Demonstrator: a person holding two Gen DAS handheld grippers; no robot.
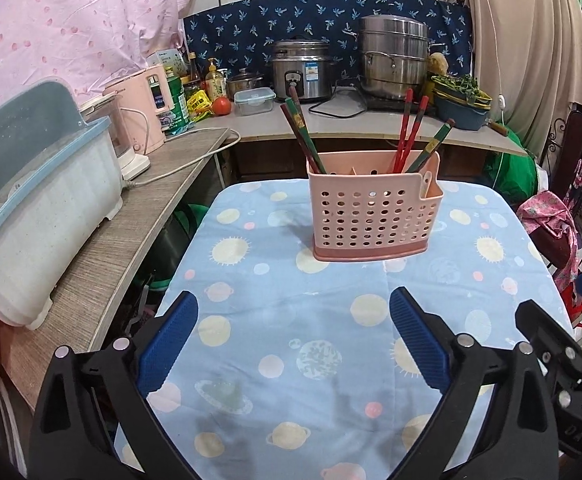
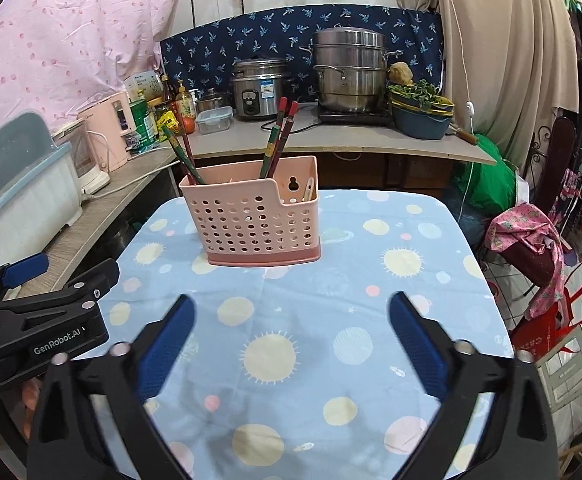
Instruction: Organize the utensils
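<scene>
A pink perforated utensil holder stands upright on the table's blue planet-print cloth; it also shows in the right wrist view. Several red and green chopsticks lean inside it, some at its left end, some near the middle. A pale utensil tip sits in its right compartment. My left gripper is open and empty, well short of the holder. My right gripper is open and empty beside it. The left gripper's body shows at the right view's left edge.
A white dish rack with a blue lid and a pink kettle stand on the wooden shelf at left. A rice cooker, steamer pot and blue basin of greens sit on the far counter. Bags lie at right.
</scene>
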